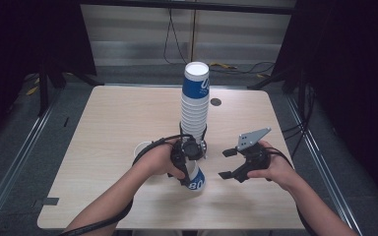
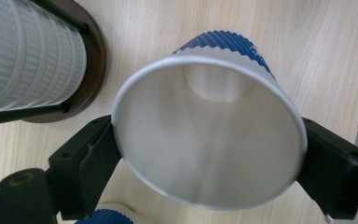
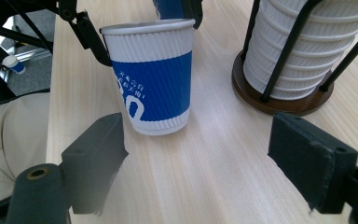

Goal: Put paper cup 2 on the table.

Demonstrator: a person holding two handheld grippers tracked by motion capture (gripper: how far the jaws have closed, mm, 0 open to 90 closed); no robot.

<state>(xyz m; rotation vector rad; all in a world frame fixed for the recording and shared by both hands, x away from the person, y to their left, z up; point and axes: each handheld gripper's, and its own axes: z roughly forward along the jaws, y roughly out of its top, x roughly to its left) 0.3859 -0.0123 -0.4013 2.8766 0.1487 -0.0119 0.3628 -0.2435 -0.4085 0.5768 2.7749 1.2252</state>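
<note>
The left gripper (image 2: 209, 154) clamps a blue-and-white paper cup (image 2: 214, 126) at the rim, one of its fingers (image 2: 88, 158) on each side. The cup stands upright near the centre of the surface (image 1: 113, 118), just in front of the cup stack (image 1: 195, 98) in its wire holder (image 3: 279, 88). The right gripper (image 1: 230, 163) hovers right of the cup, fingers wide apart and holding nothing. A second cup (image 1: 140, 149) sits left of the left hand.

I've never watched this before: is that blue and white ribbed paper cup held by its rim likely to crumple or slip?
The blue and white ribbed paper cup is empty, so it is probably very light. The left gripper clamps its thin open rim, which could dent under a hard squeeze. Its ridged wall likely gives grip, yet it looks easy to tip.
</note>
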